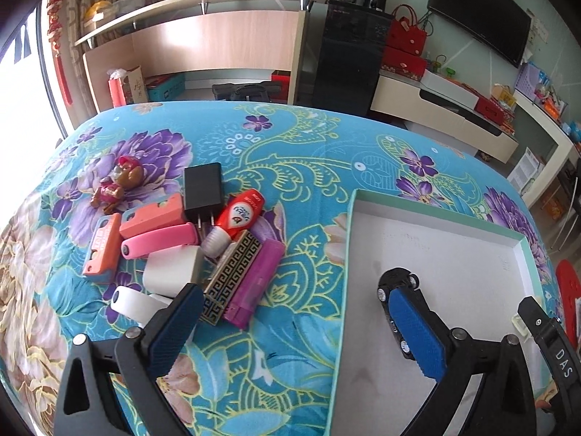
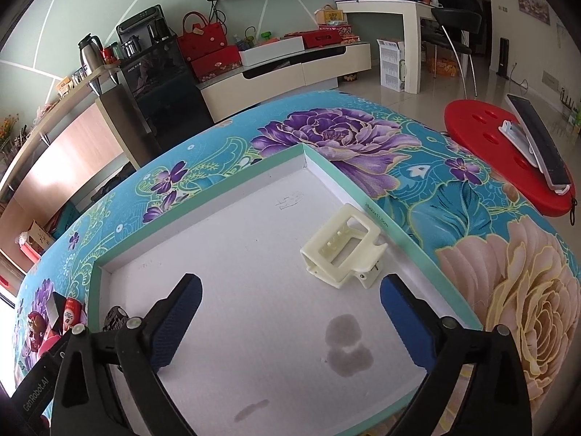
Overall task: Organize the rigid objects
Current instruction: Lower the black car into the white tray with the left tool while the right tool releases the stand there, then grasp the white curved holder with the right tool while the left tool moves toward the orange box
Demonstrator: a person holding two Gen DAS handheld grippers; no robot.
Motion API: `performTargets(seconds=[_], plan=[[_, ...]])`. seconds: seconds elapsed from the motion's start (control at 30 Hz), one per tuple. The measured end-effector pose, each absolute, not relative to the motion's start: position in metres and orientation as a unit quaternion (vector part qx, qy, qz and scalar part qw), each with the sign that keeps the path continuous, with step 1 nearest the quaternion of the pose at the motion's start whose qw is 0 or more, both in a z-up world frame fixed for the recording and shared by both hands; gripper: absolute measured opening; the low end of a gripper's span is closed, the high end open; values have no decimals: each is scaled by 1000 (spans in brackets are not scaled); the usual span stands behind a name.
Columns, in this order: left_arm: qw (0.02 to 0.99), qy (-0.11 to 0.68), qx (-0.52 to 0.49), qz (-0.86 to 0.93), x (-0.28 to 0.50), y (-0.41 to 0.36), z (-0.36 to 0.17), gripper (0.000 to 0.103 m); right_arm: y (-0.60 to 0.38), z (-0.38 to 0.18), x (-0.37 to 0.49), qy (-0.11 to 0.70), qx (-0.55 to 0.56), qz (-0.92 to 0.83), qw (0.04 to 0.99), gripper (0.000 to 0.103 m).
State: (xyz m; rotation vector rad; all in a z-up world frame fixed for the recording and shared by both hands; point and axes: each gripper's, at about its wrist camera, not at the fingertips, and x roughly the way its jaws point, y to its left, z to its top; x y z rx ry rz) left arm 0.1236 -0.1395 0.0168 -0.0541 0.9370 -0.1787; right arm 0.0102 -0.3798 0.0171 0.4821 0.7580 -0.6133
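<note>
A shallow white box with a mint-green rim (image 1: 350,239) lies on the flowered tablecloth; it also shows in the right wrist view (image 2: 203,203). A black toy car (image 1: 397,281) lies in the box, behind my left gripper's right finger. A cream hair claw clip (image 2: 343,250) lies in the box near its right wall. My left gripper (image 1: 294,330) is open and empty, straddling the box's left rim. My right gripper (image 2: 290,323) is open and empty above the box floor. A pile of small objects (image 1: 189,239) lies left of the box: black charger, red tube, pink items, white plug, patterned lighter, magenta lighter.
A toy figure (image 1: 116,181) lies at the pile's far left. A white tape roll (image 1: 130,301) lies near my left finger. A red stool (image 2: 508,156) with a phone on a stand stands to the table's right. Cabinets and shelves stand behind the table.
</note>
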Motion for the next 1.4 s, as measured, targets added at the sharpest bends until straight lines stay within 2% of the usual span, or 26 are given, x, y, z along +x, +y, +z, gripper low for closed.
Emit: performTargets(seconds=[0.27, 0.5, 0.87, 1.2, 1.4], plan=[[899, 431, -53, -54, 124, -96, 30, 103, -360, 28, 20, 353, 218, -267, 870, 100], [906, 418, -62, -36, 123, -68, 38, 103, -330, 44, 30, 339, 155, -280, 884, 100], [911, 404, -88, 6, 125, -10, 44, 103, -293, 54, 42, 317, 145, -239, 906, 100], [909, 399, -119, 28, 127, 34, 43, 103, -259, 49, 52, 330, 80, -313, 887, 100], [899, 412, -148, 21, 131, 54, 33, 103, -249, 43, 53, 346, 104, -249, 899, 100]])
